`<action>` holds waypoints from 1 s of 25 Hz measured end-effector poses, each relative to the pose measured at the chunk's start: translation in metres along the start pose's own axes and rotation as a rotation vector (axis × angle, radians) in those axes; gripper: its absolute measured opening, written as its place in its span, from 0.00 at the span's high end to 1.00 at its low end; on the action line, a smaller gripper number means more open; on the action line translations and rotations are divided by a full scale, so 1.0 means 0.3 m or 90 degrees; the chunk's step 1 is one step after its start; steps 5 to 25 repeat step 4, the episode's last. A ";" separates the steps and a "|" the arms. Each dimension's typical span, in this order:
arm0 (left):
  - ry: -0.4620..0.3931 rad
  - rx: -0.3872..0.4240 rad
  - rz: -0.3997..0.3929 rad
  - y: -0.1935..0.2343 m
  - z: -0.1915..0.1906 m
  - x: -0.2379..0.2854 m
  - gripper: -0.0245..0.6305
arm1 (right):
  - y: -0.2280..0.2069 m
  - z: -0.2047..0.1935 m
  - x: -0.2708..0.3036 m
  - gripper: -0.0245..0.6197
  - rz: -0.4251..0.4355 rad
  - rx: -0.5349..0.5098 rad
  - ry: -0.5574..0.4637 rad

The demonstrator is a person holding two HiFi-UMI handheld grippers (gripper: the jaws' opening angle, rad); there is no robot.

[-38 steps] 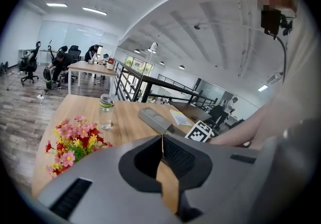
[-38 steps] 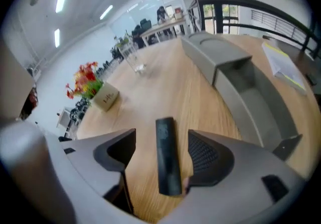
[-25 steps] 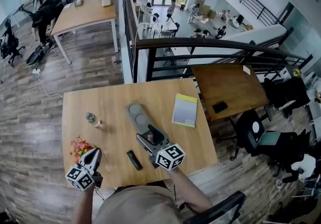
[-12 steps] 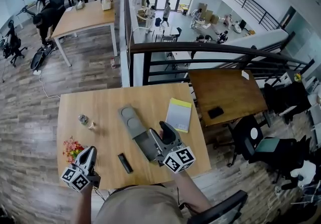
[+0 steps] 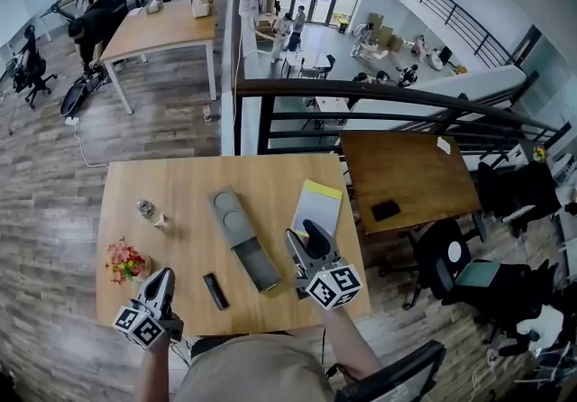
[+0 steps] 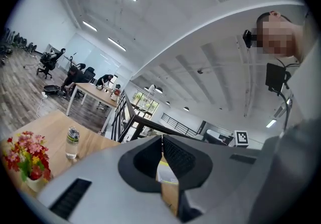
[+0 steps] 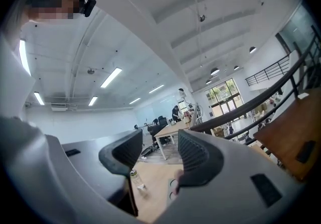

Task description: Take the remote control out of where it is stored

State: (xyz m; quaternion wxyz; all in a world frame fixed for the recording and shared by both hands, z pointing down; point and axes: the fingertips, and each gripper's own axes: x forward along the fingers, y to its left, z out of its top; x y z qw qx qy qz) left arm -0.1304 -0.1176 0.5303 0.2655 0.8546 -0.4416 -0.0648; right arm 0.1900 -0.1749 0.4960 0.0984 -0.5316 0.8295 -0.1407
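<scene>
The black remote control [image 5: 215, 290] lies flat on the wooden table [image 5: 180, 184], just left of the near end of a long grey storage case [image 5: 240, 240]. My right gripper [image 5: 305, 238] hovers to the right of that case, tilted upward. Its jaws are closing with nothing between them, and a clear gap shows in the right gripper view [image 7: 158, 150]. My left gripper [image 5: 165, 277] hangs at the table's near left edge, left of the remote. It is shut and empty, its tips meeting in the left gripper view [image 6: 161, 140].
A yellow-edged notebook [image 5: 318, 205] lies right of the case, behind my right gripper. A small bottle [image 5: 144, 208] and a pot of flowers [image 5: 124, 260] stand on the table's left side. A railing [image 5: 361, 94] runs behind the table and a darker desk [image 5: 406, 175] stands to the right.
My right gripper has moved from over the near end of the grey case to its right side, leaving the whole case visible. The remote stays on the table and the left gripper has barely shifted.
</scene>
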 end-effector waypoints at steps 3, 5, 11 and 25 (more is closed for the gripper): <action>-0.005 -0.001 0.008 0.005 -0.006 -0.028 0.97 | 0.022 -0.001 0.002 0.60 0.007 -0.006 0.005; -0.006 -0.002 0.011 0.007 -0.010 -0.038 0.97 | 0.031 -0.004 0.003 0.60 0.009 -0.006 0.008; -0.006 -0.002 0.011 0.007 -0.010 -0.038 0.97 | 0.031 -0.004 0.003 0.60 0.009 -0.006 0.008; -0.006 -0.002 0.011 0.007 -0.010 -0.038 0.97 | 0.031 -0.004 0.003 0.60 0.009 -0.006 0.008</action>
